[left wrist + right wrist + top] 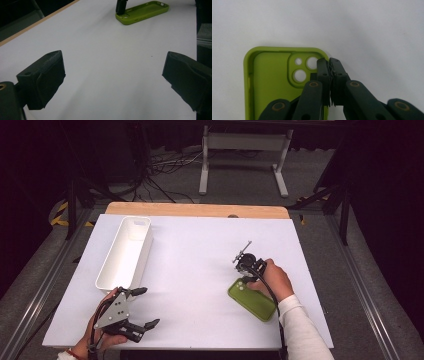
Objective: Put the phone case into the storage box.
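Phone case [252,299], green and lying open side up, sits near the right part of the tabletop's [200,270] near edge, its long axis running slantwise from the near right toward the far left, with the camera cut-out at the far end. At the near left corner the left gripper [142,307] rests in the person's left hand [102,332], released, its jaws spread wide over bare white surface with nothing between them; in the left gripper view the case lies far ahead of it, well apart. The right gripper [329,61] is the nearer one by a long way. It comes down on the case's far corner beside the camera holes, and in the right gripper view its jaws stand clenched on the thin side wall [325,56] there, one jaw inside the case and one outside. So the grip looks to be a pinch on the rim at one end, not across the middle. I judge that any lift will let the long body hang or swing from that corner, so the pull should go along the wall. Farther off, a white bin [125,252] stands along the left edge toward the far left corner, its long axis running near to far, well apart from the case; carrying the case there would mean crossing the tabletop leftward.
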`<state>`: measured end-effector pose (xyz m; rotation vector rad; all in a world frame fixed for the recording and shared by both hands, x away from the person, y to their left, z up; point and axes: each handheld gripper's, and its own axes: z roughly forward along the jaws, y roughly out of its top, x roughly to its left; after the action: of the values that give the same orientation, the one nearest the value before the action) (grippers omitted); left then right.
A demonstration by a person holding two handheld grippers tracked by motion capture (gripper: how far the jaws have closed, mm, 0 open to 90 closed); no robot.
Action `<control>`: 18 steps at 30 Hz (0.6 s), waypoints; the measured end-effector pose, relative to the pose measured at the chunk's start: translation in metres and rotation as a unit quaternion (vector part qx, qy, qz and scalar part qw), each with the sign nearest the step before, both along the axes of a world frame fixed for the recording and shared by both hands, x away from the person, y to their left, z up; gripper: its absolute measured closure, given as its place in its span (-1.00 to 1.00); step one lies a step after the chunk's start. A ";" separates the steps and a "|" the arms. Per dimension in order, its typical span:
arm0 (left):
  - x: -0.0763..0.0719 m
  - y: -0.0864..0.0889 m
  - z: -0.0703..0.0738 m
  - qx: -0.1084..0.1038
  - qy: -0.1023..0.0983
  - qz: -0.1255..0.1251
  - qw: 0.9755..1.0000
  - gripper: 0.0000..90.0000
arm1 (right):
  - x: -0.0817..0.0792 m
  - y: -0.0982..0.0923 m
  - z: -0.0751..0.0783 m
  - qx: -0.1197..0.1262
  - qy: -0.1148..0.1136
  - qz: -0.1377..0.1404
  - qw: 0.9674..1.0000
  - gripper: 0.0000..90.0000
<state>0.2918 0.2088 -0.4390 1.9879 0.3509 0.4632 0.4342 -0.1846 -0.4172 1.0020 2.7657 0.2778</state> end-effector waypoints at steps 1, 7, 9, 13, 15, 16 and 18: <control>0.000 0.000 0.000 0.002 0.001 -0.001 1.000 -0.89 | 0.000 0.000 0.000 0.000 0.000 0.000 1.000 0.96; 0.000 -0.001 -0.001 0.001 0.003 -0.001 1.000 -0.89 | -0.001 0.000 0.000 -0.001 -0.009 0.005 1.000 0.97; 0.000 -0.001 0.000 0.001 0.003 -0.001 1.000 -0.89 | -0.002 -0.001 0.000 0.000 -0.011 0.004 1.000 0.97; 0.000 -0.001 0.000 0.000 0.005 0.001 1.000 -0.89 | -0.005 -0.003 0.001 0.009 -0.021 0.001 1.000 0.97; 0.000 -0.001 0.000 0.002 0.003 0.000 1.000 -0.89 | -0.008 -0.005 0.005 0.020 -0.033 -0.001 0.999 0.98; 0.000 -0.001 0.000 0.002 0.003 0.000 1.000 -0.89 | -0.008 -0.005 0.005 0.020 -0.033 -0.001 0.999 0.98; 0.000 -0.001 0.000 0.001 0.006 0.000 1.000 -0.89 | -0.012 -0.008 0.012 0.039 -0.053 -0.006 0.998 0.98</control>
<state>0.2918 0.2079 -0.4393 1.9934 0.3587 0.4521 0.4221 -0.1930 -0.4050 0.9918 2.6710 0.4259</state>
